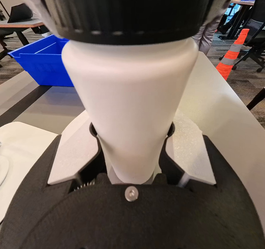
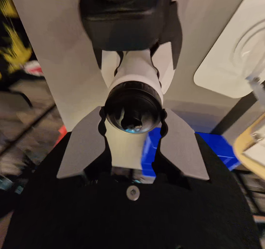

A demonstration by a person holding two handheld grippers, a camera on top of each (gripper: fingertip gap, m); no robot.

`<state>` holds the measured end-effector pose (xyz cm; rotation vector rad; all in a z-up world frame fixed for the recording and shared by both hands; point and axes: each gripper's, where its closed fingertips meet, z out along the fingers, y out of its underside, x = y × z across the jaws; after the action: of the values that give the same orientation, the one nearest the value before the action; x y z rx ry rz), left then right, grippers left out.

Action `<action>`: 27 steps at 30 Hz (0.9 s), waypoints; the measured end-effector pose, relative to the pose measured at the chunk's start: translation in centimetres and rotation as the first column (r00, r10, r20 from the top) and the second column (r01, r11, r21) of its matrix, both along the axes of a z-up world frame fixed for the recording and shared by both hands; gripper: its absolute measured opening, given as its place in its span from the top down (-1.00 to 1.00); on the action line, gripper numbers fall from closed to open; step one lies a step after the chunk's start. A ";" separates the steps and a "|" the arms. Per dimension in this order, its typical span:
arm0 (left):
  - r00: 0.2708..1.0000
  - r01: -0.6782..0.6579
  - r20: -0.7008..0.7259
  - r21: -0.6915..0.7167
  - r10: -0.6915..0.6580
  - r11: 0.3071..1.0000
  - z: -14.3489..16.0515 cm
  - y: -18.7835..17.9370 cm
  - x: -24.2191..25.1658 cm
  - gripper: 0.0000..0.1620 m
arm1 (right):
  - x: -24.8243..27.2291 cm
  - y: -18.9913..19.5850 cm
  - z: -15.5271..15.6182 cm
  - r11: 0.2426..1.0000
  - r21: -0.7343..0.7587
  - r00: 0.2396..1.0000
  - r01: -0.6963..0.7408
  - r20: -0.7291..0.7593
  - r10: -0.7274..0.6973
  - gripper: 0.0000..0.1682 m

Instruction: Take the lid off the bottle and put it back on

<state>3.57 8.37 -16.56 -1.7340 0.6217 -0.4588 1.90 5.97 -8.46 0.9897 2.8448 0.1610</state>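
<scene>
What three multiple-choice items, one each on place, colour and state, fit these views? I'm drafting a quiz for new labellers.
1. In the left wrist view, where is the blue plastic bin relative to the white plastic bottle?
A) behind it, to the left
B) in front of it, to the right
C) on top of it

2. What colour is the ribbed round lid?
A) white
B) black
C) orange

3. Where is that lid?
A) on the bottle's neck
B) flat on the table
C) inside the bin

Answers: 1 A, the bin shows past the bottle's left edge; 2 B, it is dark against the white body; 3 A, it caps the bottle's top in both views.
</scene>
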 end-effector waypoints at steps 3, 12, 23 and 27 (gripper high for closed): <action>1.000 0.001 0.012 0.002 -0.001 1.000 0.0 0.0 -0.1 -0.19 | -0.3 0.3 0.1 0.953 0.098 0.957 -0.287 0.070 0.281 0.11; 1.000 0.000 0.014 0.001 0.000 1.000 0.1 -0.1 -0.2 -0.20 | -0.7 0.5 0.2 0.927 0.216 0.950 -0.308 0.127 0.286 -0.05; 1.000 -0.002 0.013 0.004 0.002 1.000 0.1 0.0 -0.1 -0.20 | -0.7 -0.7 1.1 0.907 -0.128 0.899 0.402 -0.135 -0.417 -0.01; 1.000 -0.003 0.013 0.004 0.003 1.000 0.1 0.0 -0.1 -0.20 | -0.6 -0.7 0.7 0.857 -0.200 0.852 0.475 -0.136 -0.505 0.15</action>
<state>3.49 8.36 -16.51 -1.7264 0.6102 -0.4664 1.33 5.32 -7.79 1.7278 2.5837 -0.2190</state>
